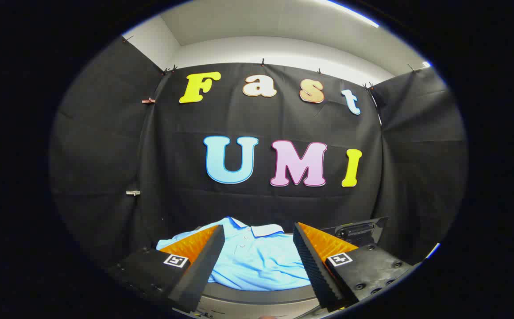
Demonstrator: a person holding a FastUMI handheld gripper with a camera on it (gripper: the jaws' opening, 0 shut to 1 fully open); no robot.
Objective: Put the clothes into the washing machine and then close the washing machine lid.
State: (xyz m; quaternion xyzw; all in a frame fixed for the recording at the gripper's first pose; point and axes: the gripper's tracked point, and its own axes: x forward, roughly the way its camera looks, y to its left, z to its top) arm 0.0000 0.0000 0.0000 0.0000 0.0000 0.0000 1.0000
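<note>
Clothes: one light blue polo shirt (257, 261), collar and button placket visible, collar end pointing away from you toward the black cloth wall (261, 204). It lies crumpled on a rounded grey surface (257, 296) that curves under the fingers; likely the washing machine's top or rim, but you can't tell which part from this view. The shirt sits between and just beyond your fingertips, mostly in the gap, with its left edge running behind the left finger (197, 261). The right finger (316, 261) overlaps the shirt's right side.

Your gripper (257, 230) is spread wide, both fingers well apart, nothing clamped between them. Fingers appear above the fabric, but contact can't be confirmed. Each finger block carries a small square marker tag.

Beyond the right finger, just past the shirt, you have a dark angular piece (358, 230), tilted up, with a panel on it; could be the machine's lid or control section, unclear which. The black cloth hangs on three sides behind everything, with white wall and ceiling above it.
</note>
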